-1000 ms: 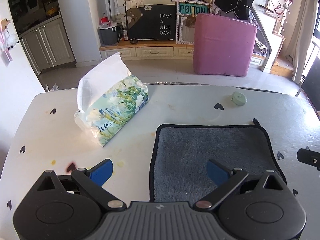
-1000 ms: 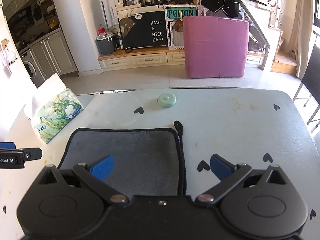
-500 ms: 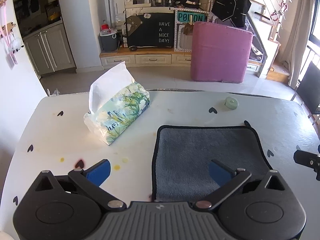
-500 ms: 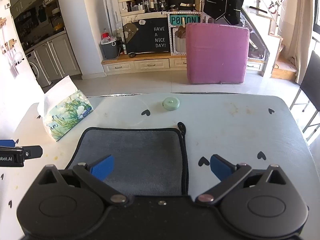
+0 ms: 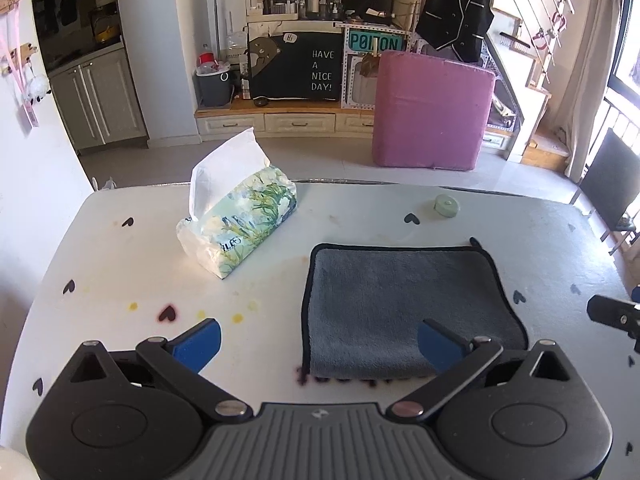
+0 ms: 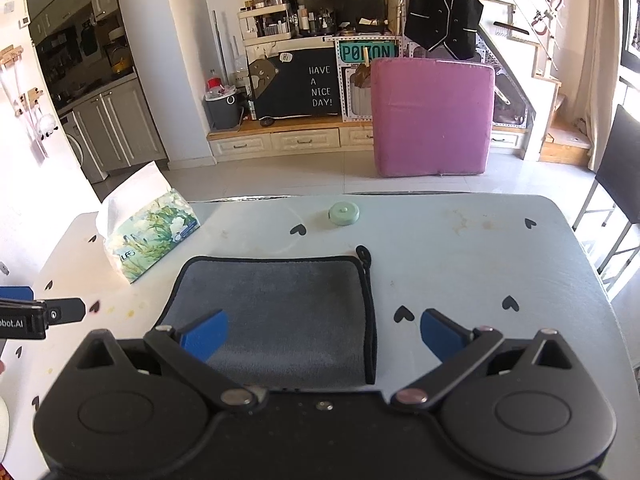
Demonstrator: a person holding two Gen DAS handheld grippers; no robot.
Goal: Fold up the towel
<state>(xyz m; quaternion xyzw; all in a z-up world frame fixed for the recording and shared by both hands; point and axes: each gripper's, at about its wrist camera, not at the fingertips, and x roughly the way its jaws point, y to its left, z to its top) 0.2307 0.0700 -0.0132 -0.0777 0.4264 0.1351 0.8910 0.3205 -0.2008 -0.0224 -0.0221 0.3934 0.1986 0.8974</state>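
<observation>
The table (image 6: 500, 264) carries the grey towel (image 6: 280, 312) near the middle of its near edge, lying flat and apparently already doubled, with a thick fold line along its right side and a small black hanging loop (image 6: 363, 254) at its far right corner. To fold it again well, I judge each gripper should take one near corner, lift both evenly and lay them square on the far corners, so the black piping lines up. The left gripper (image 5: 318, 338) hangs above the towel's near left corner, fingers spread wide, holding nothing. The right gripper (image 6: 324, 334) hangs above the near right corner, likewise spread and empty. A tissue pack (image 5: 240, 226) sits toward the far left corner, a small green disc (image 6: 344, 214) near the far edge.

The towel's near edge is hidden behind both gripper bodies. How many layers it has I cannot tell.
</observation>
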